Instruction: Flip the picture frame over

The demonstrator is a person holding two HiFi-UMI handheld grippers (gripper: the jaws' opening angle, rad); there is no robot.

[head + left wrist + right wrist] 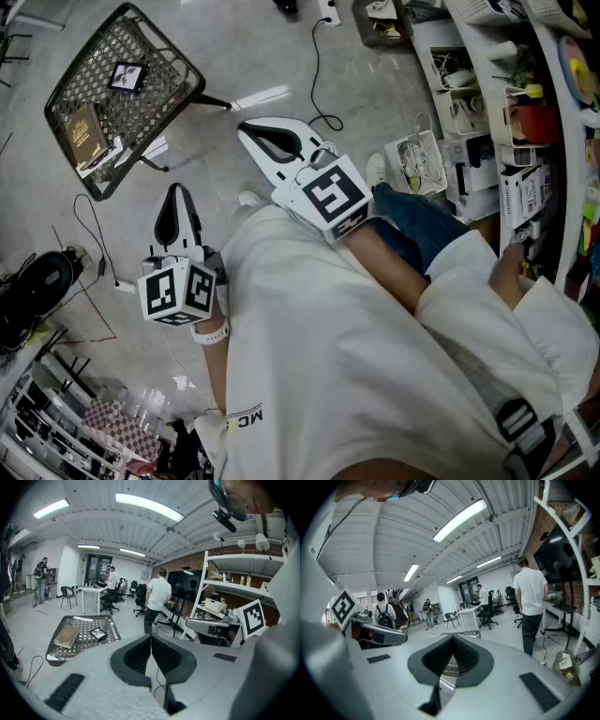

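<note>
The small black picture frame (127, 76) lies on a low black mesh table (159, 103) at the upper left of the head view, with a brown book (82, 132) beside it. In the left gripper view the picture frame (98, 633) and the book (66, 636) rest on that mesh table (110, 631) some way ahead. My left gripper (176, 191) is held over the floor, well short of the table, its jaws shut and empty (151, 637). My right gripper (247, 128) hangs to the right of the table, also shut on nothing (452, 639).
Cables (319, 84) trail across the grey floor. Cluttered white shelves (487, 141) stand at the right, and a bag (37, 286) lies at the left. A person in a white shirt (157, 599) stands beyond the table, with others near desks and chairs (101, 595).
</note>
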